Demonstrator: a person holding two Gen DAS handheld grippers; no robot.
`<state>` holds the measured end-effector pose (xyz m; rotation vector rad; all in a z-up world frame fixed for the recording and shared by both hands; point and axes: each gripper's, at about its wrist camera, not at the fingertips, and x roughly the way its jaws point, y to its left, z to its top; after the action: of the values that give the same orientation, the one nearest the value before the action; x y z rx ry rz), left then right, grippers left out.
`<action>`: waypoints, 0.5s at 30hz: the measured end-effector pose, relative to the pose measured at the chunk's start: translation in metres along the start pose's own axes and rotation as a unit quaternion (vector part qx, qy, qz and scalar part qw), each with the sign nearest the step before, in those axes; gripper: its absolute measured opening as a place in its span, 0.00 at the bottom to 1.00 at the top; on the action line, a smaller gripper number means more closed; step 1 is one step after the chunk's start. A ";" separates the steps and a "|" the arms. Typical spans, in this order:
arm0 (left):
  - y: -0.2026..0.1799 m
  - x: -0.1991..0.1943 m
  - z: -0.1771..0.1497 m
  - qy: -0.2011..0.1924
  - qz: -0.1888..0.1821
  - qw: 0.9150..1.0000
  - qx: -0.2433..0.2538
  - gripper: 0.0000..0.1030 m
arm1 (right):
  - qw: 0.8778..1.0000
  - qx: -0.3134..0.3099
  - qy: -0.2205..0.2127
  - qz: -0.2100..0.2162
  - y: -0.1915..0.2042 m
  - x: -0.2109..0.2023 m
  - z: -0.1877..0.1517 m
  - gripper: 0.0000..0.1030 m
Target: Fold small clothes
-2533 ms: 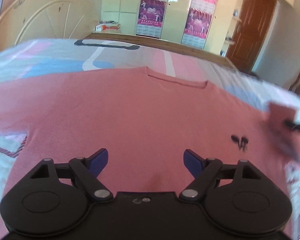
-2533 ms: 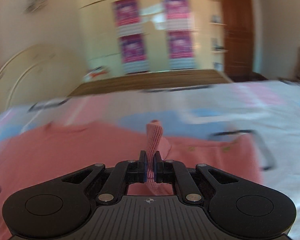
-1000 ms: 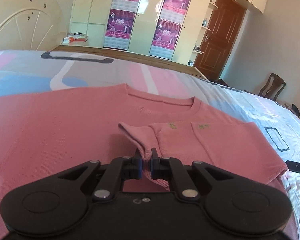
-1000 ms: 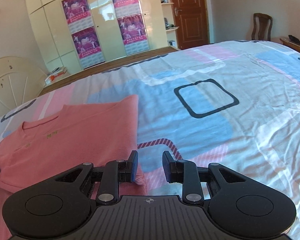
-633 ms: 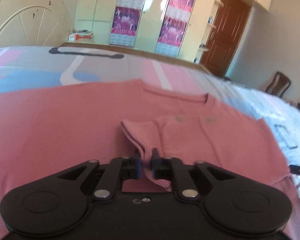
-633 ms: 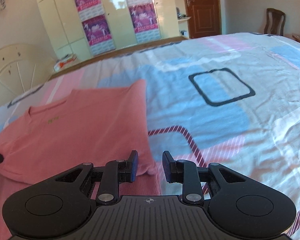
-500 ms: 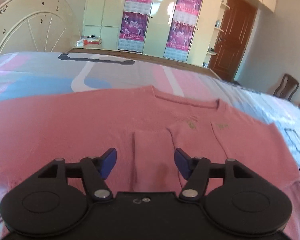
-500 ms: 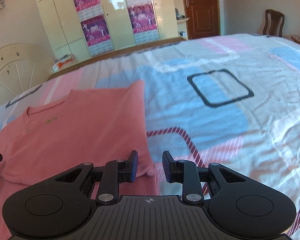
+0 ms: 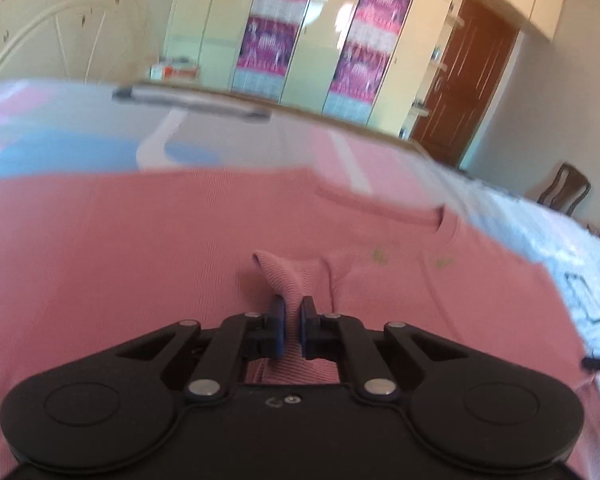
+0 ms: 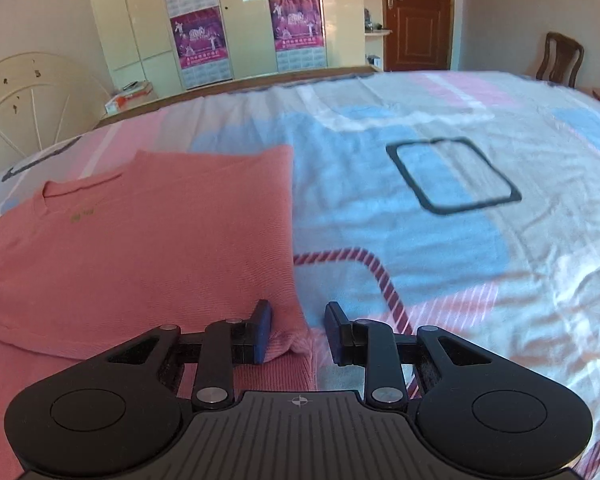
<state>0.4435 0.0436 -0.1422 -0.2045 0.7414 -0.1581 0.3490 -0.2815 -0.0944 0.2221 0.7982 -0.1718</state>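
A pink knit shirt (image 9: 140, 240) lies flat on the bed, its right side folded over the body, neckline far from me. My left gripper (image 9: 291, 312) is shut on the ribbed cuff of the folded-in sleeve (image 9: 282, 276), which stands up in a pinch. In the right wrist view the shirt (image 10: 160, 240) lies to the left. My right gripper (image 10: 296, 324) is open, its jaws on either side of the shirt's folded right edge near the hem.
The bed has a patterned sheet (image 10: 440, 220) in pink, blue and white. A cream headboard (image 9: 60, 32) stands at the far left. Wardrobes with purple posters (image 10: 244, 20), a brown door (image 10: 418, 12) and a wooden chair (image 10: 560, 58) line the far wall.
My left gripper opened half a second ago and has closed again on the sleeve cuff, lifting it. My right gripper stays open at the shirt's right edge, barely moved.
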 end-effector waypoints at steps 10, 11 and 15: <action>0.002 -0.006 0.011 -0.014 0.038 0.999 0.006 0.19 | 0.999 -0.024 -0.025 0.031 0.010 0.024 0.027 0.16; 0.001 -0.014 0.012 -0.037 0.045 0.998 0.007 0.20 | 0.998 -0.028 -0.036 0.032 0.010 0.025 0.035 0.15; -0.021 0.000 0.025 -0.012 -0.006 0.999 0.031 0.18 | 0.997 -0.041 -0.049 0.039 0.019 0.050 0.068 0.04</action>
<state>0.4590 0.0263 -0.1190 -0.1516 0.7100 -0.1884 0.4347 -0.2847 -0.0821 0.1653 0.6970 -0.0747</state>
